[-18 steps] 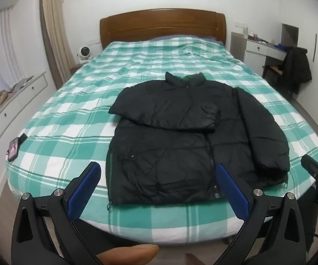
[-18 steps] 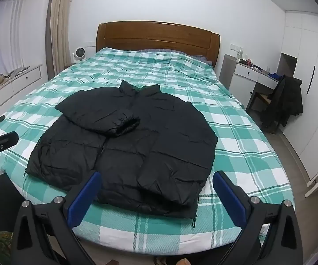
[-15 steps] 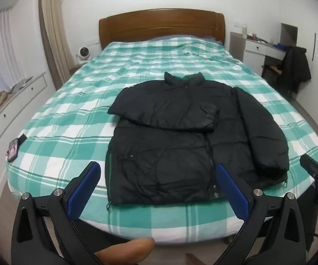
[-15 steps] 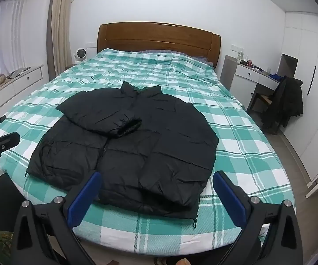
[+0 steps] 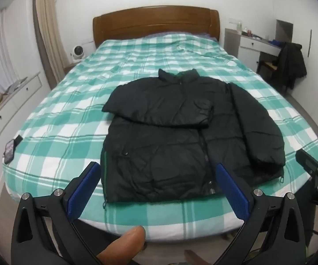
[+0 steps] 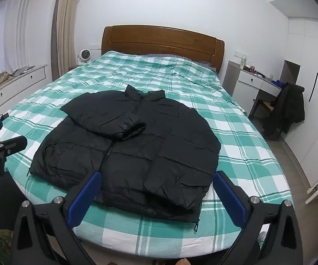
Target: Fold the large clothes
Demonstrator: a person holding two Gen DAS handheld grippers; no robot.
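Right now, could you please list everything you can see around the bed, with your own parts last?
puffer jacket: one, black, flat on the bed near its foot, one sleeve folded across the chest, the other lying along its side.
bed cover: one, green and white check, over the whole bed.
headboard: one, brown wood, at the far wall.
small fan: one, white, beside the headboard.
phone: one, dark, on the bed's near corner.
desk: one, white, past the bed, small items on top.
dark coat: one, black, hung on a chair by the desk.
low cabinet: one, white, along the window wall.
left claw: blue pads, open, at the bed's foot.
right claw: blue pads, open, beside it.
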